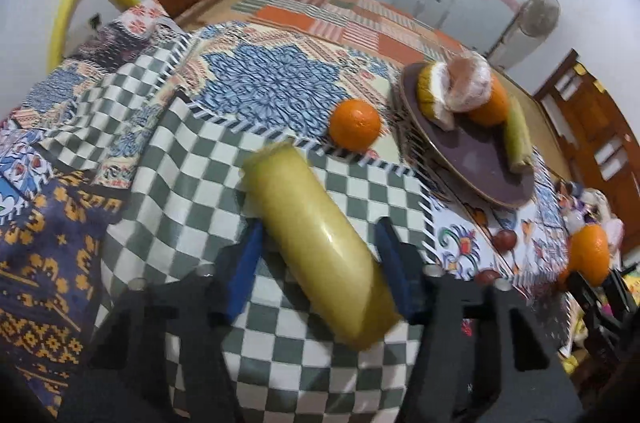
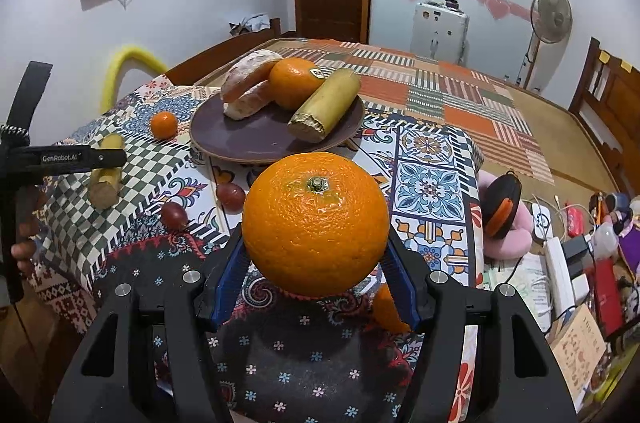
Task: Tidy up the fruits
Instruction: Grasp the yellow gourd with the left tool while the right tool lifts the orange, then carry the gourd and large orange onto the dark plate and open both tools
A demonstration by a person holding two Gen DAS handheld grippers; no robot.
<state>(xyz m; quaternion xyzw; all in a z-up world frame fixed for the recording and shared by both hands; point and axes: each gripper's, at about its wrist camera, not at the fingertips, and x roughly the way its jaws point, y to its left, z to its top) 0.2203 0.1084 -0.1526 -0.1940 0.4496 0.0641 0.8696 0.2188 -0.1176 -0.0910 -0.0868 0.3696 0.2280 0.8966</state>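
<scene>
My left gripper [image 1: 318, 251] straddles a yellow-green sugarcane piece [image 1: 320, 247] lying on the checkered cloth; its blue jaws stand apart on both sides of it, not clamped. My right gripper [image 2: 316, 259] is shut on a large orange [image 2: 316, 223], held above the cloth; that orange also shows far right in the left wrist view [image 1: 590, 255]. The brown plate [image 2: 256, 139] holds a peeled pomelo [image 2: 250, 85], an orange [image 2: 294, 83] and a second sugarcane piece [image 2: 326, 105]. A small orange [image 1: 355, 123] lies left of the plate [image 1: 476, 159]. In the right wrist view the left gripper [image 2: 108, 159] sits over the cane piece [image 2: 105, 177].
Two small dark red fruits [image 2: 231, 197] [image 2: 174, 215] lie on the patterned cloth in front of the plate. Another orange piece [image 2: 386, 307] peeks out under my right fingers. Clutter, cables and a pink cushion [image 2: 508, 223] lie on the floor at right. A standing fan [image 2: 550, 11] stands behind.
</scene>
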